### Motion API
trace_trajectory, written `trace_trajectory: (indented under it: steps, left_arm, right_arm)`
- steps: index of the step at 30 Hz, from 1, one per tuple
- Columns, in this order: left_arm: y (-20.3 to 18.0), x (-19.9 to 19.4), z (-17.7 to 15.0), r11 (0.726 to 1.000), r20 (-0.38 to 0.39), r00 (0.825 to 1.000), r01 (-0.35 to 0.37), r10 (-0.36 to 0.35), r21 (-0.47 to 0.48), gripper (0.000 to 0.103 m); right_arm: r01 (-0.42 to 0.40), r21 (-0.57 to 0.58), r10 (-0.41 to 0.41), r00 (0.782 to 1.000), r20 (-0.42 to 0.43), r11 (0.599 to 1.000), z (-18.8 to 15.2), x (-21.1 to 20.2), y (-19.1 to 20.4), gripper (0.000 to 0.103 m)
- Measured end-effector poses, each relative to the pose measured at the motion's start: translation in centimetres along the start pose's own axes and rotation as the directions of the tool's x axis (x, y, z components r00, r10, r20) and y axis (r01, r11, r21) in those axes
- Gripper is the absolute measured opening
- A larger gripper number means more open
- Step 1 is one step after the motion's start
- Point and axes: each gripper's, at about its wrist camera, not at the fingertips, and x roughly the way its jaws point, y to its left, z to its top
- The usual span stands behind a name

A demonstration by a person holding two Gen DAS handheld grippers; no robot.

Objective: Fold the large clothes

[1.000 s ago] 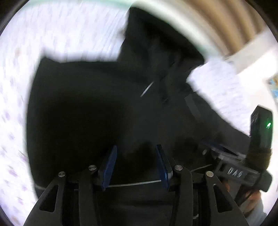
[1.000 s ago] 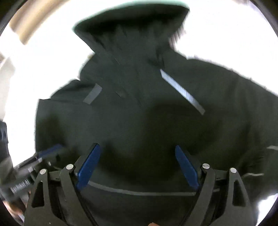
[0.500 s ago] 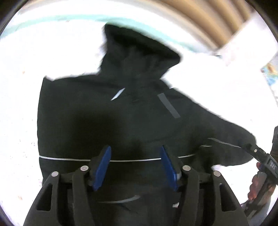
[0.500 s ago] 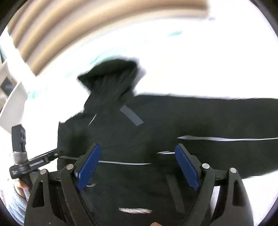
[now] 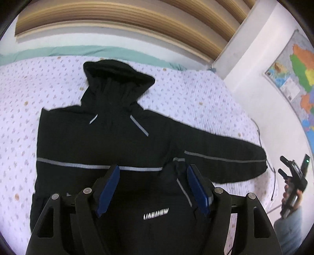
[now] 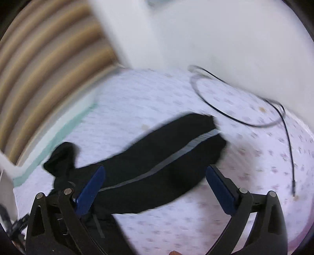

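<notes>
A: Left gripper [image 5: 153,188] first. Jaws opening, blue pads [image 5: 107,191] apart, nothing pinched. Only air between them, with the black jacket [image 5: 102,145] lying below and beyond.

B: Agreed. Hanging above the lower chest of the jacket, white lettering [image 5: 156,215] just under the jaws. Right gripper [image 6: 155,191]?

A: Also opening, spread very wide, empty. Blue pads [image 6: 90,191] well apart, clear of the cloth. Sleeve [image 6: 157,162] seen through the gap, not touched.

B: Also visible in the left view, off at the right edge [image 5: 292,176], held in a hand [image 5: 288,198], away from the sleeve's cuff.

A: Now the jacket itself. Spread flat on the bed [image 5: 196,94], front up, hood [image 5: 115,76] pointing toward the far wall. One side already folded in, giving a straight edge on the left of the picture.

B: Other sleeve stretched straight out to the right of the picture, grey stripe [image 5: 223,158] running along it. Another grey stripe across the chest, two short slanted ones near the collar.

A: Bed covered by a pale sheet with small printed flowers, green band [image 5: 58,51] at its far edge.

B: Thin black cable [image 6: 235,115] looping on the sheet past the cuff, near the white wall. Apart from the sleeve, as far as the blur allows.

A: Beyond that, brown slatted panel [image 5: 117,17] behind the bed, coloured map [image 5: 294,72] on the right wall.
</notes>
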Motion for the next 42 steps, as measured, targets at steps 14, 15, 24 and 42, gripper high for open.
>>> trace_trajectory:
  steps: [14,15,24,42]
  left_arm:
    - [6.2,-3.8,-8.4,0.967,-0.08,0.981,-0.187,0.175,-0.174,0.072]
    - [6.7,-4.3,-8.9,0.962,-0.083,0.979,-0.197,0.184,-0.187,0.072]
    - [11.3,-7.9,-11.6,0.911,-0.086,0.963,-0.268,0.254,-0.314,0.072]
    - [11.5,-1.9,-8.4,0.949,-0.152,0.971,-0.217,0.185,-0.231,0.072]
  right_arm:
    - [-0.042,0.209,0.057,0.996,-0.066,0.977,-1.1,8.6,-8.6,0.103]
    - [-0.051,0.23,0.062,0.997,-0.043,0.972,-0.8,8.8,-8.8,0.103]
    - [0.148,0.151,-0.143,0.989,-0.045,0.977,1.0,10.1,-6.0,0.057]
    - [-0.213,-0.329,0.215,0.976,-0.032,0.92,-9.2,10.2,21.4,0.027]
